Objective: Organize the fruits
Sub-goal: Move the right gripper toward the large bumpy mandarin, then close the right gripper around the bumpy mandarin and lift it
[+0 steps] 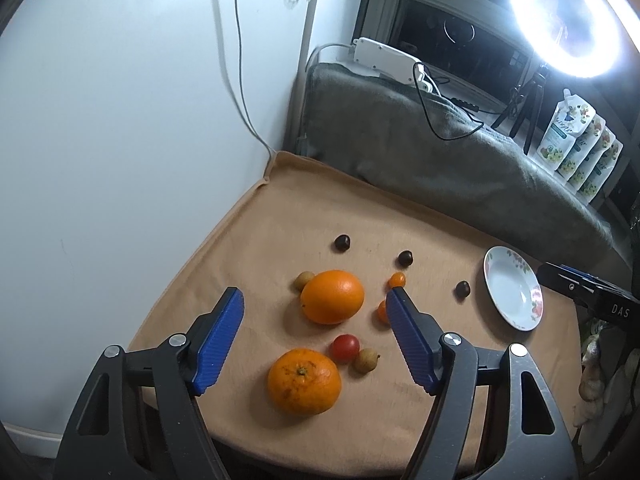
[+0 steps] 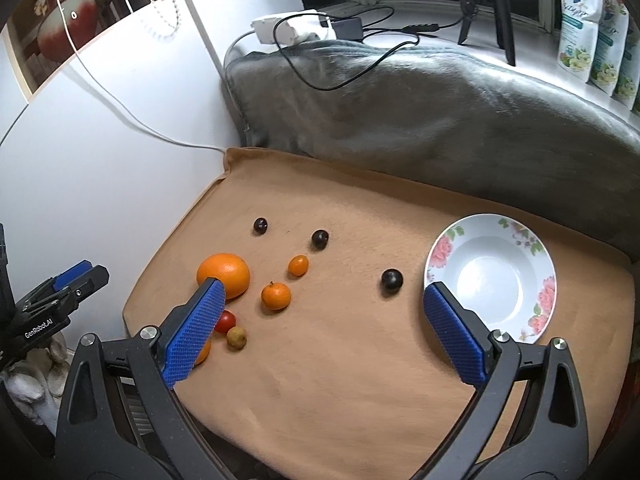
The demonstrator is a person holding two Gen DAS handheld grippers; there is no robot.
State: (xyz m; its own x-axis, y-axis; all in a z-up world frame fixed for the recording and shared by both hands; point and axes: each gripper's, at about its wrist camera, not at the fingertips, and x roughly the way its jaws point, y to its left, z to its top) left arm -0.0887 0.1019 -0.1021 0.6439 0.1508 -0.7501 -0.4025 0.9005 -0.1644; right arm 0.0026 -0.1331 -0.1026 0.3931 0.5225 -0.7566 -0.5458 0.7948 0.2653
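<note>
On the tan cloth (image 1: 280,224) lie a large orange (image 1: 332,297) (image 2: 224,274), a stemmed mandarin (image 1: 304,382), a cherry tomato (image 1: 345,347), two small tan fruits (image 1: 365,360), a kumquat (image 2: 299,265), a small tangerine (image 2: 276,296) and three dark round fruits (image 2: 392,280). My left gripper (image 1: 315,296) hangs open above the large orange, its pads clear of it. My right gripper (image 2: 324,285) is open over bare cloth, with the empty flowered plate (image 2: 492,276) (image 1: 512,292) just behind its right finger.
A grey blanket (image 2: 420,112) with cables rises behind the cloth. The white wall (image 1: 120,140) closes off the left side. A ring light (image 1: 568,16) on a tripod and several food pouches (image 1: 576,144) stand at the back right.
</note>
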